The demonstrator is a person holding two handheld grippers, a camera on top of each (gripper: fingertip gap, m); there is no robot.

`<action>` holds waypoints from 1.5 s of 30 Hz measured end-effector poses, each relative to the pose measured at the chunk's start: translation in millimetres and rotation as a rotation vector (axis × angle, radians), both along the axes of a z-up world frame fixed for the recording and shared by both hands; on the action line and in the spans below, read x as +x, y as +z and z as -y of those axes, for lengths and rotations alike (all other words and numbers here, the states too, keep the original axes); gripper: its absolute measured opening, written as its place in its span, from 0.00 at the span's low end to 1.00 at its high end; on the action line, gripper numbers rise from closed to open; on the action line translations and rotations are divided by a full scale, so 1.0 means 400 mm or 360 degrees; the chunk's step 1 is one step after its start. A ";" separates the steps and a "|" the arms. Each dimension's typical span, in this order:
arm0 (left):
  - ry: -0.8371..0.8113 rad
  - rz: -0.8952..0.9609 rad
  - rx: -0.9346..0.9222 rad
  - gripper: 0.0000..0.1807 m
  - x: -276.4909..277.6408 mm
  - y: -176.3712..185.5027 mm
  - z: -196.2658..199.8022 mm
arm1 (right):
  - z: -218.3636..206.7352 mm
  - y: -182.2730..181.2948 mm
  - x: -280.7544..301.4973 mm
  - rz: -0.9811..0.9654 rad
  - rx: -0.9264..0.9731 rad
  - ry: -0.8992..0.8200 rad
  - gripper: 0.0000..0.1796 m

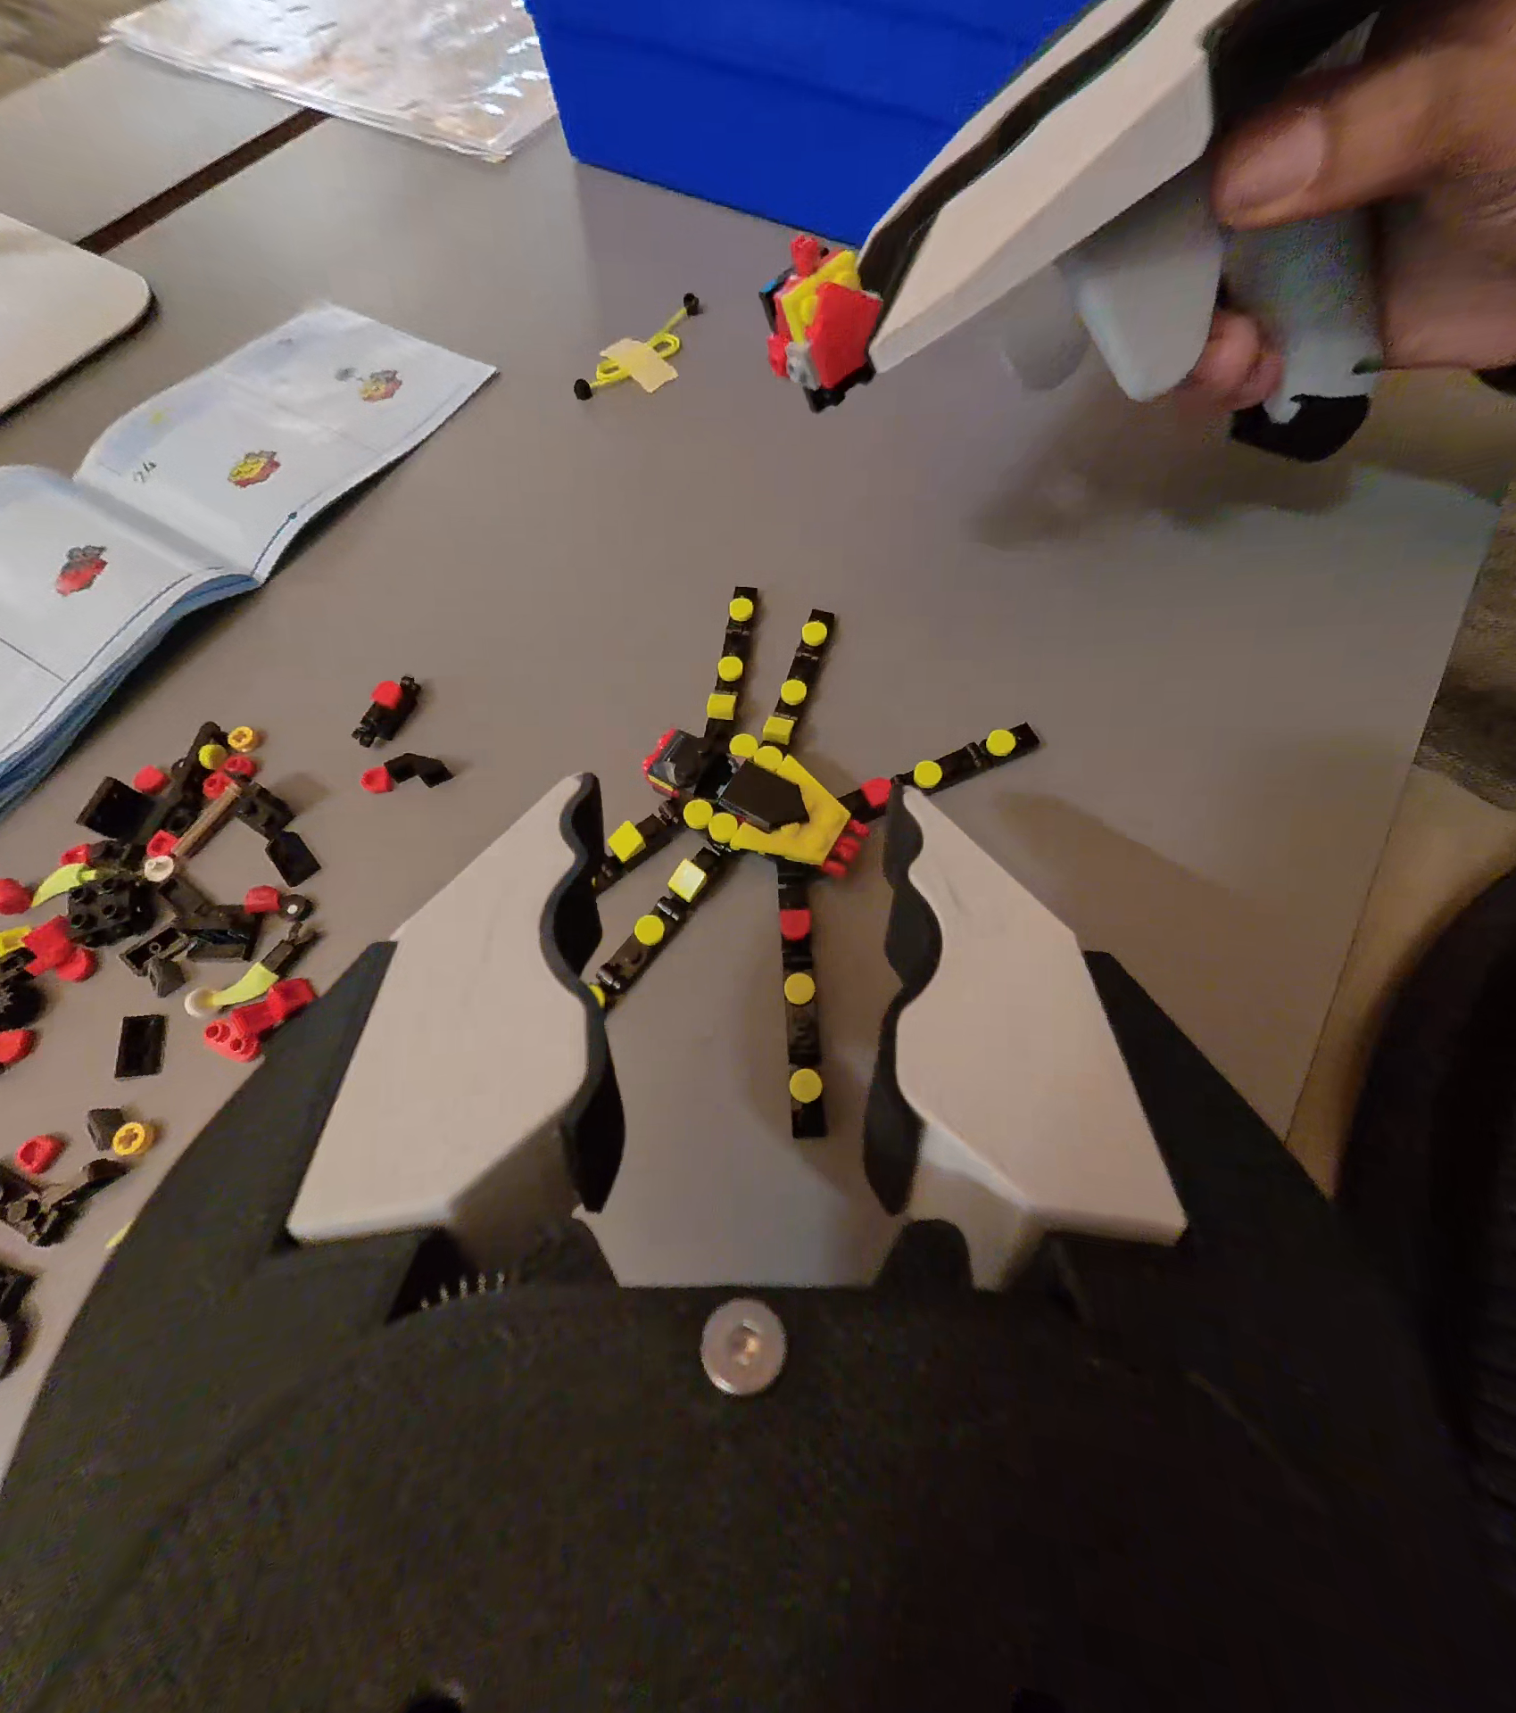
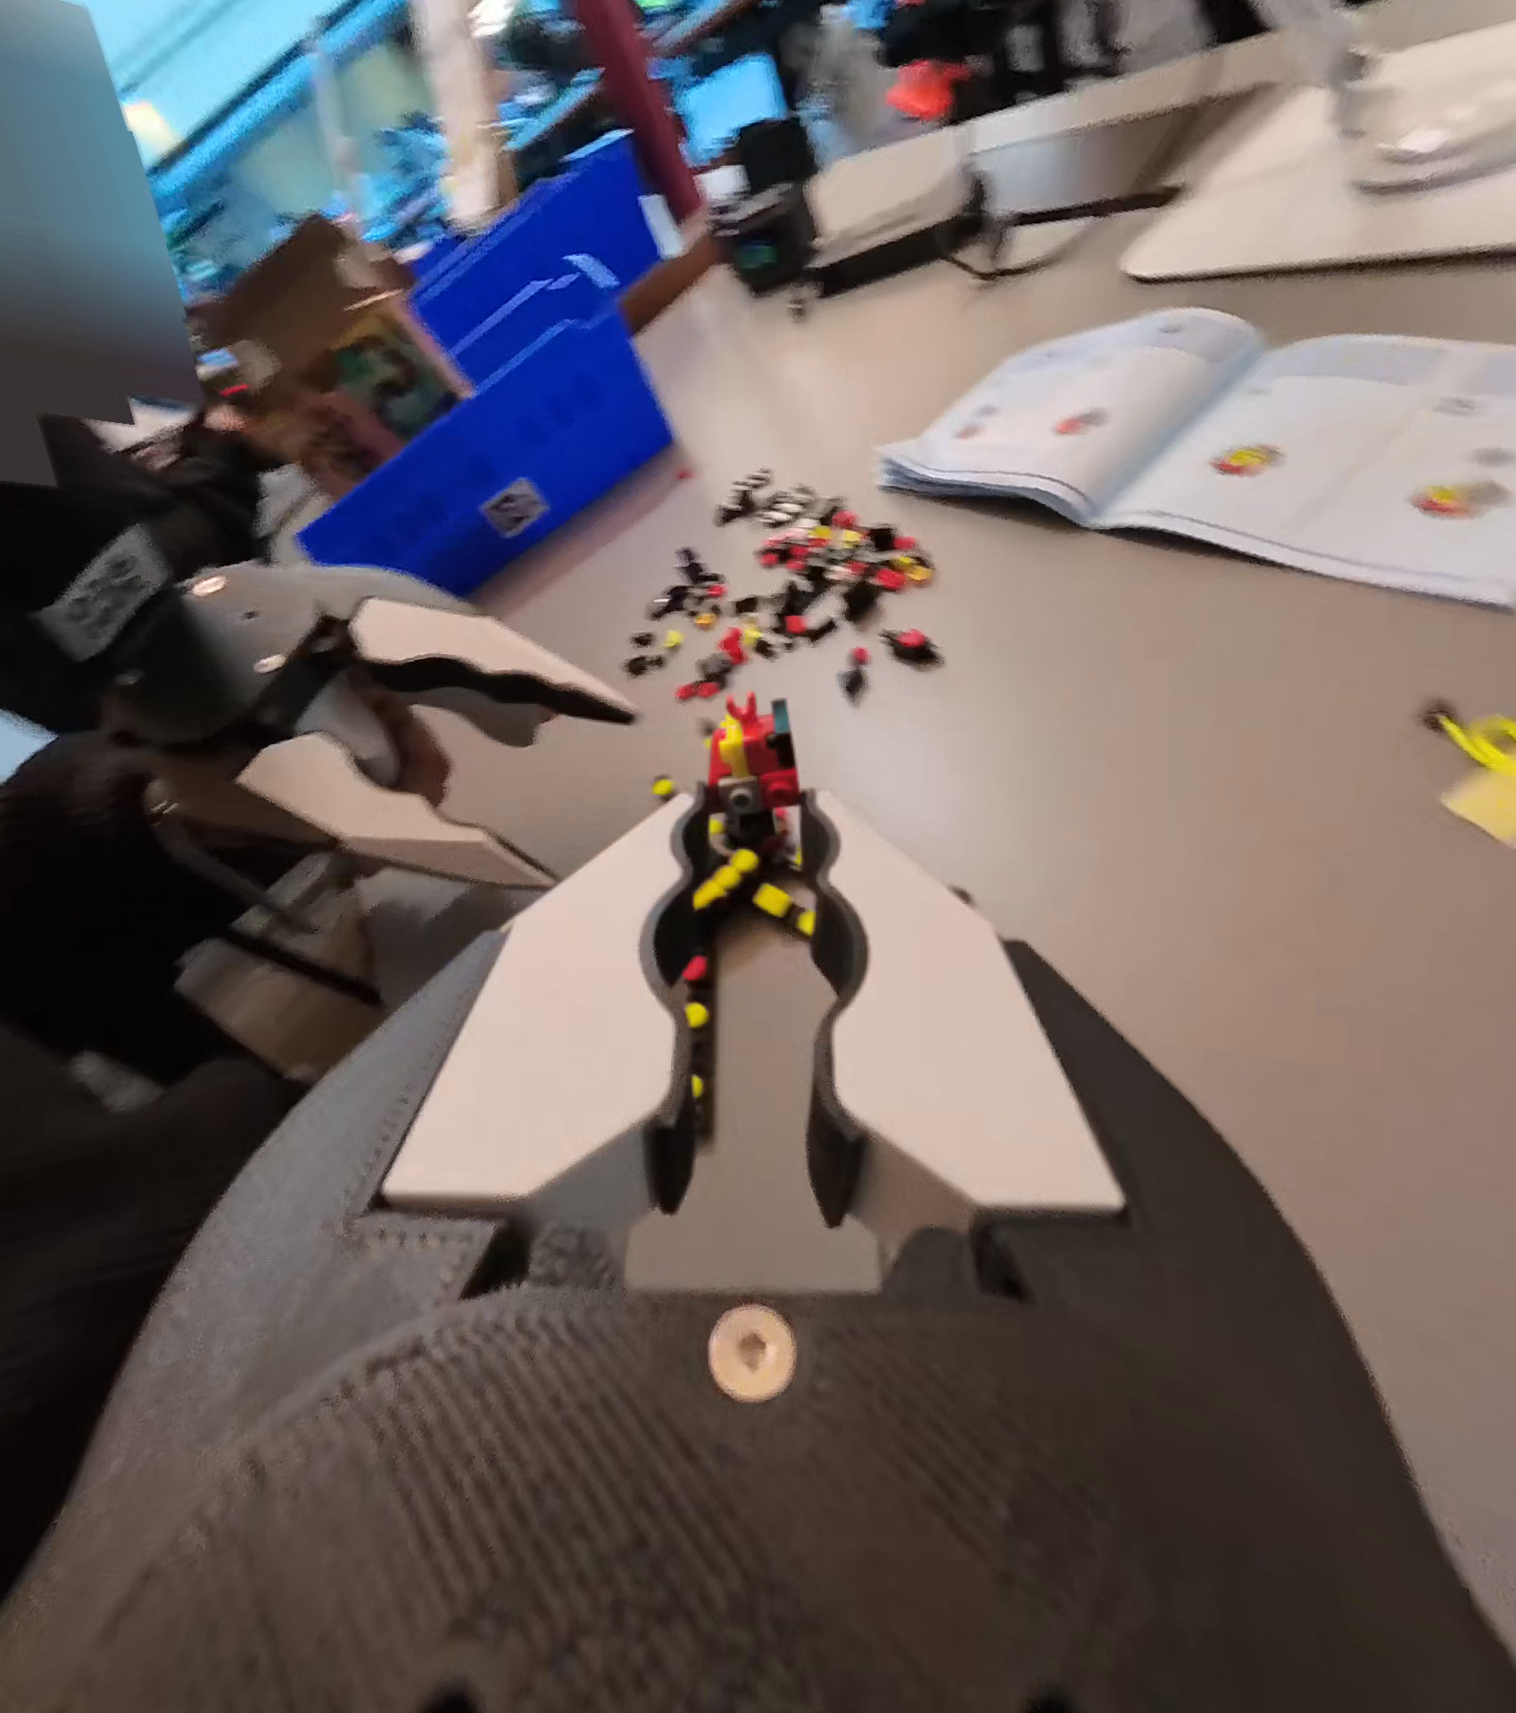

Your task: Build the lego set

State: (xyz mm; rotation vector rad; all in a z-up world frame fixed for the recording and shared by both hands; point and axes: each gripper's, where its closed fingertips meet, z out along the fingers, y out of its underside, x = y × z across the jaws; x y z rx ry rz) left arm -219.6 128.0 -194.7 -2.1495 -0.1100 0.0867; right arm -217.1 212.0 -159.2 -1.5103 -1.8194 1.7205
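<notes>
Left gripper [image 1: 740, 816]: jaws spread wide and empty, poised over the spider-like legged assembly [image 1: 763, 806] lying flat on the bench [image 1: 1152, 649].
Right gripper [image 2: 749, 816]: jaws clenched on the red-and-yellow body block [image 1: 819, 320], held above the bench, well apart from the legs.
Done: legs with yellow studs joined to a yellow-and-black core; a separate body block built.
Left: judging by the layout, the block was not yet mated to the legs, and a loose pile of parts [image 1: 133, 918] sat unused beside the open instruction booklet [image 1: 179, 501].
Unclear: the right wrist view was motion-blurred; the block's underside and its connection points could not be made out.
</notes>
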 end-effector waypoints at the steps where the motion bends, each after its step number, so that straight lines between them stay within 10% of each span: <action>1: 0.0000 0.0000 -0.0001 0.33 0.000 0.000 0.000 | -0.026 -0.014 0.000 0.0068 -0.0013 -0.0118 0.09; 16: 0.0048 0.0020 -0.0122 0.32 -0.013 -0.040 -0.008 | -0.190 -0.171 0.116 0.0630 -0.0747 -0.1103 0.10; 35: 0.0007 0.0014 -0.0110 0.27 -0.001 -0.030 -0.033 | -0.161 -0.187 0.176 0.0609 -0.0884 -0.1185 0.18; 40: 0.0007 0.0024 -0.0109 0.27 -0.002 -0.032 -0.033 | -0.125 -0.128 0.180 0.0443 -0.0655 -0.1011 0.29; 45: 0.0016 0.0017 -0.0101 0.27 -0.007 -0.031 -0.033 | -0.268 -0.093 0.166 0.0241 0.0509 -0.0909 0.26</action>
